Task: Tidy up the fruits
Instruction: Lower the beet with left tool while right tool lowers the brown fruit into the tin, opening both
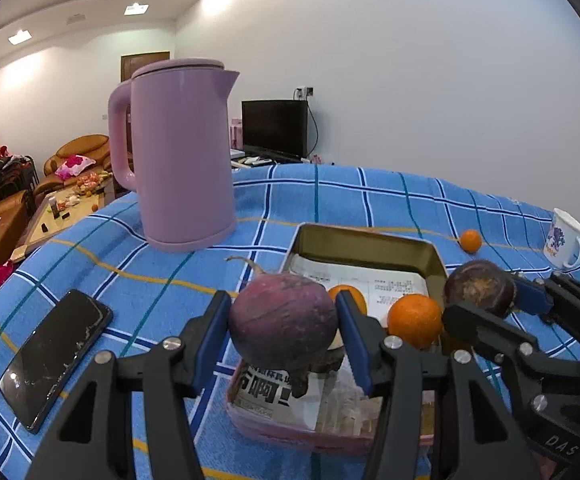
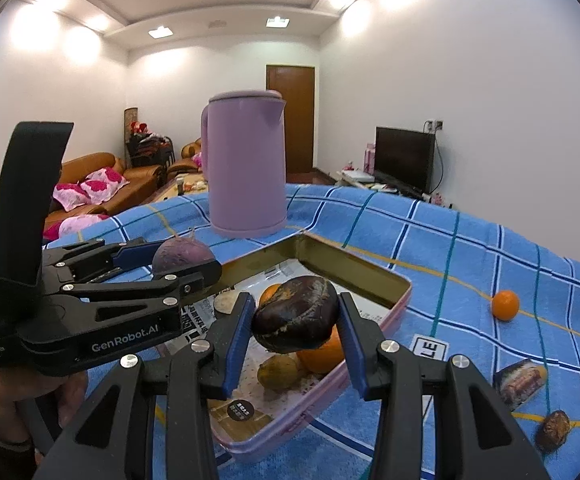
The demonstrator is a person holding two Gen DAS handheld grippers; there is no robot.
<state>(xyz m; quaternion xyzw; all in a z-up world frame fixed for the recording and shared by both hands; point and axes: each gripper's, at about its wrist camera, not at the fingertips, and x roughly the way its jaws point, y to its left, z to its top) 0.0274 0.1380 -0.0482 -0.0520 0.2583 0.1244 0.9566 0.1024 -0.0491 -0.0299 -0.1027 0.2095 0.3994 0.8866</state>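
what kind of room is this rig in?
Most likely a home living room. Brown sofas with pink cushions line the far wall, a TV stands on a low stand, and a pink kettle sits on the blue checked tablecloth of the work table.

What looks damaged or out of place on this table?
The phone lying left of the tin has a cracked screen. The dark fruit in the right tool looks bruised and wrinkled. One orange and a shrivelled brown piece sit loose on the cloth, outside the tin.
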